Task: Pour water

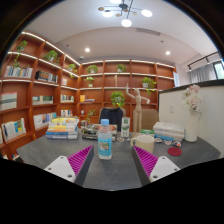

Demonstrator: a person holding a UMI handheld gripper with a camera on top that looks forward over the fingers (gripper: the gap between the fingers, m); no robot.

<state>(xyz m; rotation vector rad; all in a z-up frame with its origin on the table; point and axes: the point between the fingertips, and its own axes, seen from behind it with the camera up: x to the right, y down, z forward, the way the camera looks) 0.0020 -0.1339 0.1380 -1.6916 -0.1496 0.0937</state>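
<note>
Closing now risks catching air: the gripper point(110, 160) is released, fingers spread wide, and the bottle point(105, 140) stands beyond them, untouched, just left of centre. Pushing ahead carelessly could tip it. It is clear plastic, upright, blue-labelled, cap on. A cup point(146, 143) stands to its right.

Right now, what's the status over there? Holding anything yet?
Gripper open, holding nothing. Water bottle upright on the table, just ahead between the fingers, untouched. Cup to its right. Path to bottle looks clear.

bright | ceiling lamps point(122, 12) glare | shelf strip-lights | fisheye-bent edges
</note>
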